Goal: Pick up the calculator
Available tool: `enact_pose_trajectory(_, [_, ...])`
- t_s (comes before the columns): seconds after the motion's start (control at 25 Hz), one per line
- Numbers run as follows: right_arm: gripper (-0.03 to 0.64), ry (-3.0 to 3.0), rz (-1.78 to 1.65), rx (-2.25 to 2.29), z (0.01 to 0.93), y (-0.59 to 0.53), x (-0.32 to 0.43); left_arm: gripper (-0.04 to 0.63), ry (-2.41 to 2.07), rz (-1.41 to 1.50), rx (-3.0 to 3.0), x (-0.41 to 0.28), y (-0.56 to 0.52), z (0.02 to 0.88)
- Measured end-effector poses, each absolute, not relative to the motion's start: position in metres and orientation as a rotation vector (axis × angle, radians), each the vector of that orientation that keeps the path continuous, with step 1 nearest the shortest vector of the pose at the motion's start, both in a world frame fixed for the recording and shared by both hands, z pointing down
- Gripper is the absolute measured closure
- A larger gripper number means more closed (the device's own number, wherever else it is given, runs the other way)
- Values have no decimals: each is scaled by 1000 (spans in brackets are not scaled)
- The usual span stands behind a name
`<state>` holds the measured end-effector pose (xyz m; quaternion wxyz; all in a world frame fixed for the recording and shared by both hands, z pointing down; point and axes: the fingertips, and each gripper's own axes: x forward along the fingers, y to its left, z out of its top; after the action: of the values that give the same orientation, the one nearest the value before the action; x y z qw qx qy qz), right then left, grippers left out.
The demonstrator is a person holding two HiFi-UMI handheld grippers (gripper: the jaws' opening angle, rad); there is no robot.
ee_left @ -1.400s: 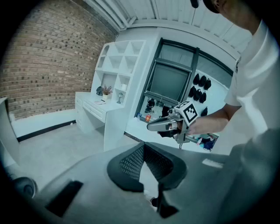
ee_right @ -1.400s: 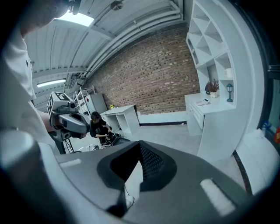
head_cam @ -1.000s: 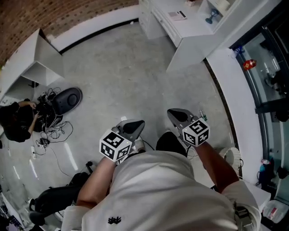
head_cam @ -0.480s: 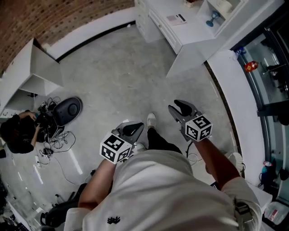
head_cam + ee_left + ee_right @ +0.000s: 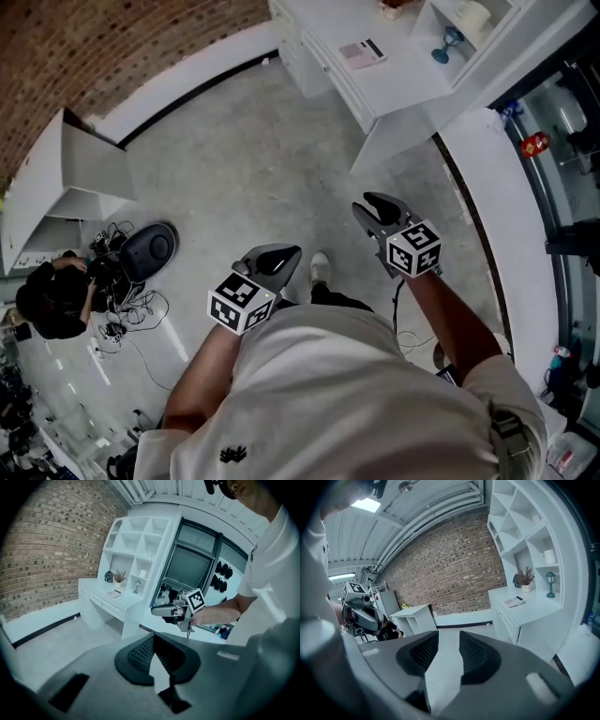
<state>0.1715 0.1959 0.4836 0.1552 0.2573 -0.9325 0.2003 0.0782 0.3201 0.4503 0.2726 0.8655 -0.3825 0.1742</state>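
The calculator (image 5: 363, 52) is a small pale slab with a dark screen. It lies on the white desk (image 5: 394, 89) far ahead, and shows too in the left gripper view (image 5: 114, 593) and the right gripper view (image 5: 514, 602). Both grippers hang over the grey floor, well short of the desk. My left gripper (image 5: 278, 259) (image 5: 153, 637) is shut, tips together, with nothing in it. My right gripper (image 5: 380, 208) (image 5: 449, 637) is open; its jaws are closing, with only floor showing between them.
Above the desk are white shelves (image 5: 525, 531) with a mug (image 5: 548, 556), a small plant (image 5: 526, 578) and a teal goblet-shaped ornament (image 5: 450, 42). A person (image 5: 52, 300) crouches at the left by a black device (image 5: 150, 251) and cables. A low white shelf unit (image 5: 66, 178) stands nearby.
The person has walked toward the desk, carrying both grippers forward; the desk and calculator sit lower and nearer in the head view. The right gripper's jaws have parted.
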Motion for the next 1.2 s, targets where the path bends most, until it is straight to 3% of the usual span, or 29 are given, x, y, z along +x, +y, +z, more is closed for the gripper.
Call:
enact_pose_trajectory(0.56, [462, -2642, 611, 873, 494, 90, 162, 589, -924, 493, 2410, 58, 197, 452])
enact_pose_trajectory(1.2, [465, -2524, 654, 1199, 489, -64, 75, 589, -631, 560, 2542, -61, 31, 452])
